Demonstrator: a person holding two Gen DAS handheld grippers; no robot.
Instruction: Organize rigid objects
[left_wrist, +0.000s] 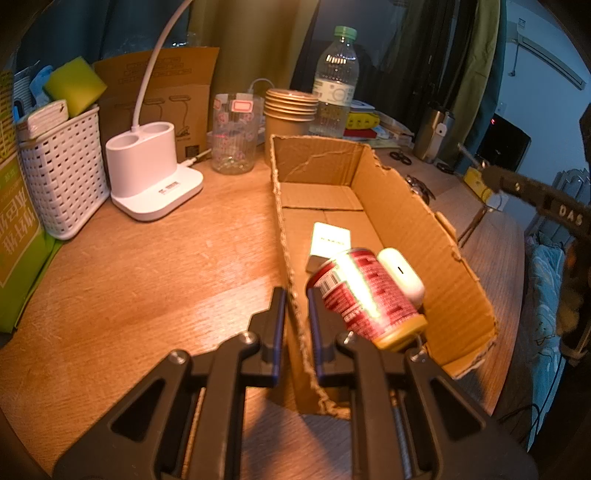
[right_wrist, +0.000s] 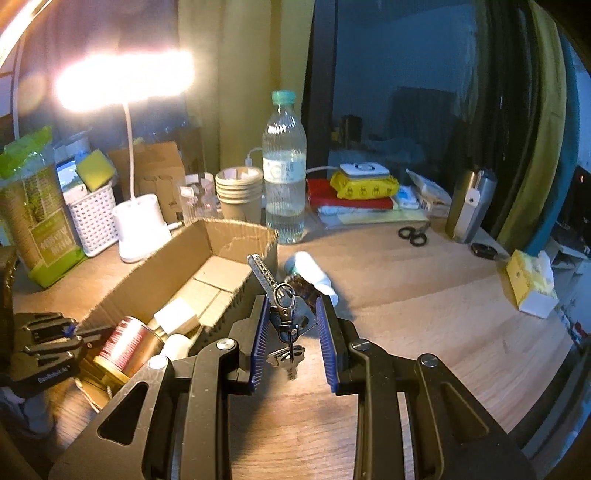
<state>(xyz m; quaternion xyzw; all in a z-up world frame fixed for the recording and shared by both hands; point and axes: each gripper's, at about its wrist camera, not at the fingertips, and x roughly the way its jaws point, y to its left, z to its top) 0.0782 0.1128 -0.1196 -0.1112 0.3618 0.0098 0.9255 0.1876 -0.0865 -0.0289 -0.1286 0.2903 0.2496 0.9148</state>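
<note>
An open cardboard box (left_wrist: 402, 206) lies on the wooden desk. Inside it are a red can (left_wrist: 365, 295) on its side, a white earbud case (left_wrist: 402, 275) and a small white box (left_wrist: 330, 240). My left gripper (left_wrist: 295, 295) is shut on the box's near left wall. My right gripper (right_wrist: 291, 306) is shut on a metal keychain (right_wrist: 286, 306) with a clip and dangling keys, held above the desk just right of the box (right_wrist: 177, 258). The can (right_wrist: 125, 345) also shows in the right wrist view. A small white bottle (right_wrist: 314, 273) lies beyond the keychain.
A white lamp base (left_wrist: 147, 166), a white basket (left_wrist: 62, 173), a clear jar (left_wrist: 234, 133), stacked paper cups (left_wrist: 290, 114) and a water bottle (left_wrist: 334, 85) stand behind the box. Scissors (right_wrist: 413, 234), a steel tumbler (right_wrist: 467, 206) and a yellow tissue box (right_wrist: 532, 282) are to the right.
</note>
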